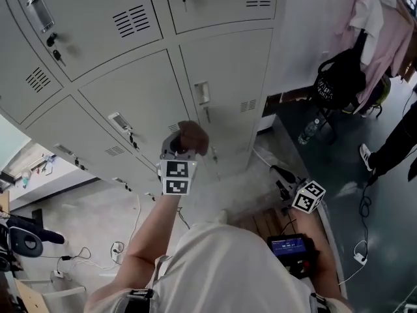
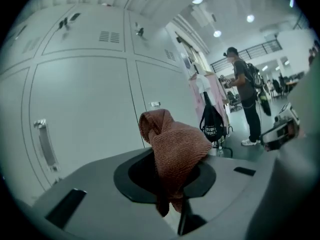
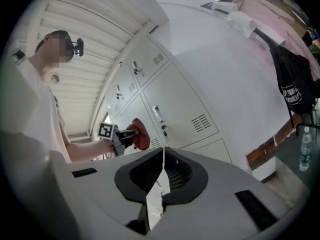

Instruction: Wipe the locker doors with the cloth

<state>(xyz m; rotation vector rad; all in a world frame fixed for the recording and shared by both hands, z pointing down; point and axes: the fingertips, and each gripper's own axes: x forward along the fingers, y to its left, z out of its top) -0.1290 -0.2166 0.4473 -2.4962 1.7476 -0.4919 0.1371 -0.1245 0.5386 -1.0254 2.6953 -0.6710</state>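
Note:
A reddish-brown cloth point(image 1: 193, 137) is bunched at the tip of my left gripper point(image 1: 185, 149), which is shut on it. The cloth is held close to a grey locker door point(image 1: 225, 83), just below its handle; I cannot tell whether it touches the door. In the left gripper view the cloth point(image 2: 175, 151) rises out of the left gripper point(image 2: 172, 179) and hides the jaws, with the locker doors point(image 2: 85, 109) behind. My right gripper point(image 1: 281, 175) hangs low at the right, away from the lockers. Its jaws point(image 3: 161, 181) are pressed together and hold nothing. That view also shows the cloth point(image 3: 140, 134).
A black backpack point(image 1: 339, 80) and pink garments point(image 1: 381, 38) hang to the right of the lockers. A water bottle point(image 1: 308, 131) stands on the floor below them. A person's leg and shoe point(image 1: 368, 155) are at the right edge. Cables and an office chair point(image 1: 19, 237) lie at the lower left.

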